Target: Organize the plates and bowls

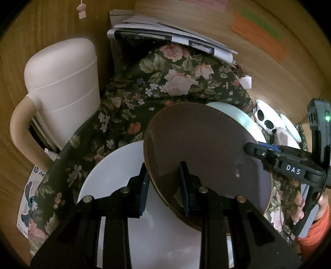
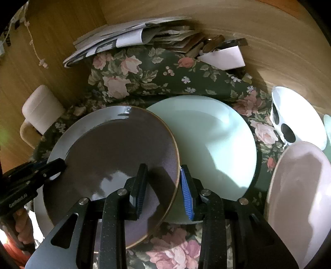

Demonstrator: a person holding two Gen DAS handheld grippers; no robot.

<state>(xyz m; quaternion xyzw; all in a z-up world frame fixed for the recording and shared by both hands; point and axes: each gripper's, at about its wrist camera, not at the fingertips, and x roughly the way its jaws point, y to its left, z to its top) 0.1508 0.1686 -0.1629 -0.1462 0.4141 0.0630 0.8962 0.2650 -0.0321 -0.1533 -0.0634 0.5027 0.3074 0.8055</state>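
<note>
Left wrist view: left gripper [image 1: 164, 184] straddles the near rim of the brown plate [image 1: 202, 149], jaws apparently narrow on it; plate at frame centre, tilted over the white plate [image 1: 115, 165].

Right wrist view: right gripper [image 2: 164, 187] brackets its right rim, jaws wider, contact unclear; mint plate [image 2: 215, 140] lies right.

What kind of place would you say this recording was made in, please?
Probably a home desk or table nook rather than a kitchen: a floral cloth covers the surface under the plates, loose papers pile up against a wood-panelled wall, and sticky notes hang on it.
</note>
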